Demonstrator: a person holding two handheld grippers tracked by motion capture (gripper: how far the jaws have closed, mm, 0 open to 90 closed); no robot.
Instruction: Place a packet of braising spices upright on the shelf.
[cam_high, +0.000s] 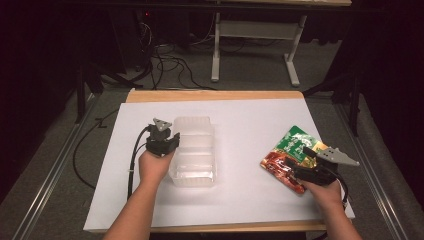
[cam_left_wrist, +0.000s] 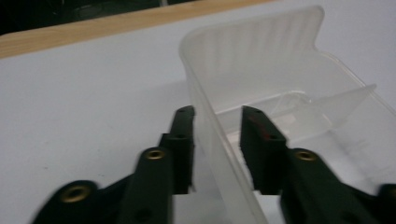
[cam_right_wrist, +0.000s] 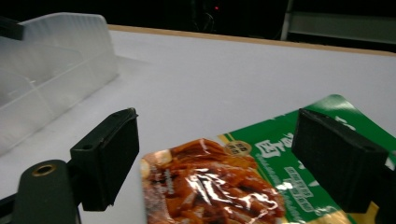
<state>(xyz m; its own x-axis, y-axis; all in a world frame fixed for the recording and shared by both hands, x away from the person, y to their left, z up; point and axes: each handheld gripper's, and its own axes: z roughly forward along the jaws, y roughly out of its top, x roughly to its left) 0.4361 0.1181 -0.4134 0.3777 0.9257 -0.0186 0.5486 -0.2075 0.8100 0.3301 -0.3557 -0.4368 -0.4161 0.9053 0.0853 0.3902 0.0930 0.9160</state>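
Observation:
A clear plastic container (cam_high: 194, 150) with inner dividers stands left of centre on the white table top (cam_high: 250, 115). My left gripper (cam_high: 171, 140) is at its left long wall. In the left gripper view the left gripper (cam_left_wrist: 218, 112) straddles that wall of the container (cam_left_wrist: 261, 60), one jaw outside and one inside, with a gap showing on the inner side. A red and green food packet (cam_high: 290, 147) lies flat at the right. My right gripper (cam_high: 294, 169) sits at its near end. In the right gripper view the right gripper (cam_right_wrist: 219, 126) stands wide open, low over the packet (cam_right_wrist: 215, 182).
The table's wooden far edge (cam_high: 215, 95) runs behind the white sheet. Beyond it on the floor are a grey desk frame (cam_high: 255, 35) and cables (cam_high: 170, 65). The container (cam_right_wrist: 51, 70) appears at the left of the right gripper view.

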